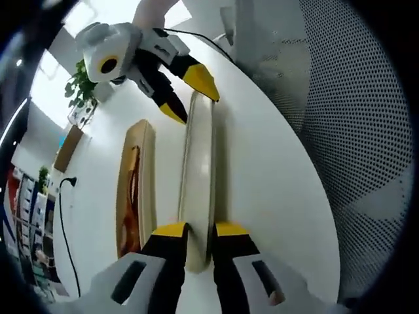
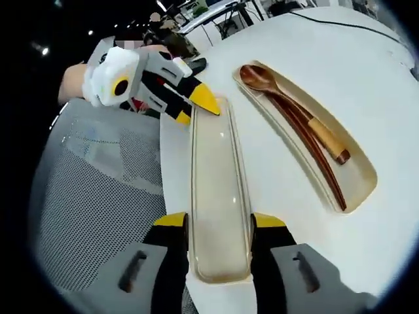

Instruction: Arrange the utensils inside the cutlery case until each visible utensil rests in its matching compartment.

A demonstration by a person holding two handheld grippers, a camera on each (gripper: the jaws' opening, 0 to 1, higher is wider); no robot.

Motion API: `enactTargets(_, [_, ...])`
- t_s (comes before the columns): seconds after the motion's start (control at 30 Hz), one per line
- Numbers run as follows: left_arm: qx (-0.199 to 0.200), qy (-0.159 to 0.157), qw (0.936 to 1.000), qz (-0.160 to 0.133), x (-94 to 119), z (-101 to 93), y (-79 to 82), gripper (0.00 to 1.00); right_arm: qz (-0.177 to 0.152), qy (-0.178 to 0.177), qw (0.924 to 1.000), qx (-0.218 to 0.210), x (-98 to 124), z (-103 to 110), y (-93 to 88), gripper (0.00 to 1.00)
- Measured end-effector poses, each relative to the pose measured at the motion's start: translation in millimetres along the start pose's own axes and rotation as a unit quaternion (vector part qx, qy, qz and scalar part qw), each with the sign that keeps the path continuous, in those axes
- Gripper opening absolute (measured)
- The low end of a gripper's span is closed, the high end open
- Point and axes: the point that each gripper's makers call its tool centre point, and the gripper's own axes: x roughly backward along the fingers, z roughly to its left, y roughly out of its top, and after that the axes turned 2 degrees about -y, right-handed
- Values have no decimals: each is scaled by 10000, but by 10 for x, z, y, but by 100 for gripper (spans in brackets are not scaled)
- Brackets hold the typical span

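A long translucent case lid (image 2: 220, 190) lies lengthwise between my two grippers over the white table. My right gripper (image 2: 220, 222) clamps its near end, one jaw on each long side. My left gripper (image 2: 195, 110) holds the far end. In the left gripper view my left gripper (image 1: 200, 230) is shut on the lid (image 1: 198, 170), with the right gripper (image 1: 193, 98) at the other end. Beside the lid lies the beige case base (image 2: 363, 176), holding a wooden spoon (image 2: 262, 82) and dark chopsticks (image 2: 314, 157). The base (image 1: 145, 170) sits left of the lid there.
The round white table (image 2: 366, 78) ends close to the lid. A grey mesh chair (image 2: 98, 196) stands right at that edge, also seen as the chair (image 1: 353, 131). A black cable (image 1: 65, 216) runs across the table. Shelves and a plant stand in the background.
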Motion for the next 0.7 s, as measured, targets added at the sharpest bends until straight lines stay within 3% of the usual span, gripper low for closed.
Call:
enactTargets(0.07, [12,-35,10000,18,1,0,-1,14,32,4,10000,31,4,1,-2,35])
enactTargets(0.13, [-8,-53,10000,26,11,-7,-1,14,91,-101,9991,410,10,-8,-25,36])
enactTargets(0.3, [-18,-60,10000,74,49,-7,2,12,23,-276,9983,519,48,25,32,34])
enactTargets(0.5, [398,14,9991,124,117,20,18,8,-125,-547,9930,1041,74,125,140,33])
enactTargets(0.7, [565,-73,9983,134,136,18,31,5,224,-857,9836,1569,22,76,56,26])
